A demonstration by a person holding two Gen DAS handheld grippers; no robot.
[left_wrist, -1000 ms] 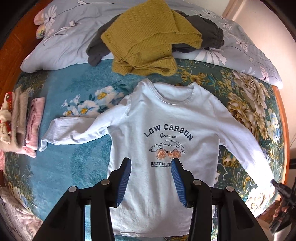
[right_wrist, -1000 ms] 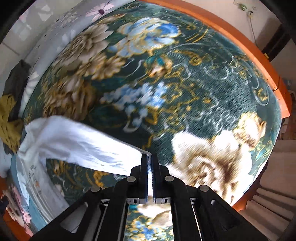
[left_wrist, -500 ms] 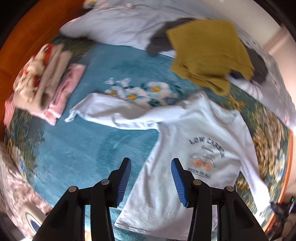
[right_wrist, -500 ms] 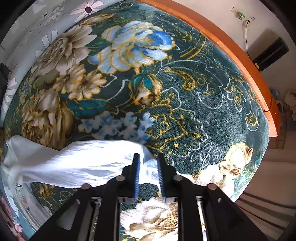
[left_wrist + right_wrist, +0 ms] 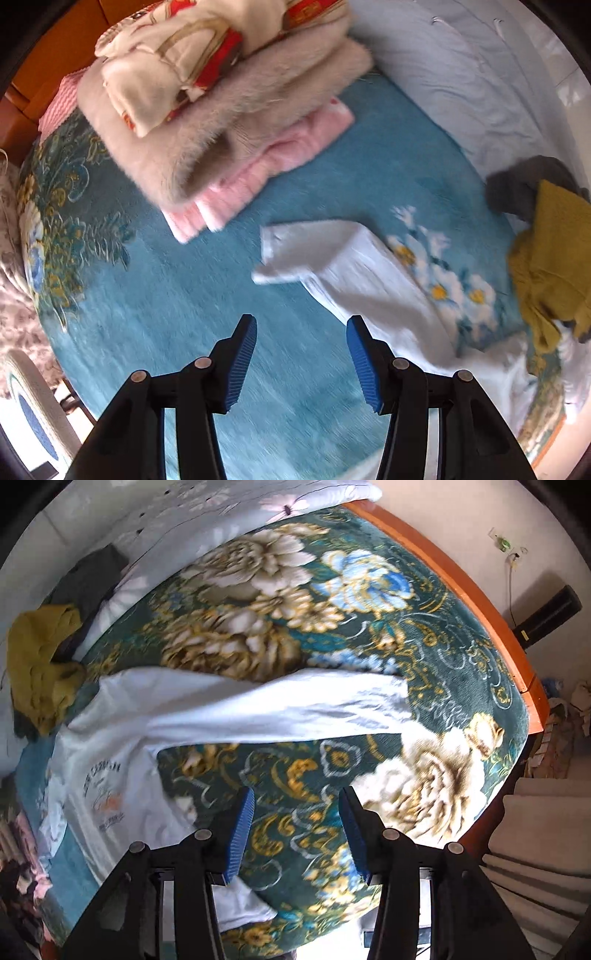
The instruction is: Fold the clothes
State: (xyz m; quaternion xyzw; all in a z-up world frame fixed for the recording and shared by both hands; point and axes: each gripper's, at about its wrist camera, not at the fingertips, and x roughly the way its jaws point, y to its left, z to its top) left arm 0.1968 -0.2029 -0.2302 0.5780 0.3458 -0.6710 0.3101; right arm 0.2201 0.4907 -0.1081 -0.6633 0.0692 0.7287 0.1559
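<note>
A white long-sleeved shirt point(image 5: 122, 738) with a printed chest lies flat on the floral bed cover point(image 5: 280, 775). Its one sleeve point(image 5: 295, 705) stretches out to the right in the right wrist view, with the cuff lying free on the cover. My right gripper point(image 5: 295, 808) is open and empty, just short of that sleeve. In the left wrist view the other sleeve point(image 5: 354, 269) lies on the blue part of the cover point(image 5: 147, 295), its cuff up and left. My left gripper point(image 5: 301, 336) is open and empty, below that cuff.
A stack of folded clothes point(image 5: 221, 110), beige, pink and red-patterned, sits at the upper left in the left wrist view. A mustard sweater point(image 5: 550, 258) and a grey garment point(image 5: 517, 188) lie near a pale pillow point(image 5: 461, 74). The bed's wooden edge point(image 5: 480, 590) runs along the right.
My right gripper has opened and let go of the sleeve cuff, then drawn back. My left gripper has swung left from the shirt's body to the other sleeve and the folded stack.
</note>
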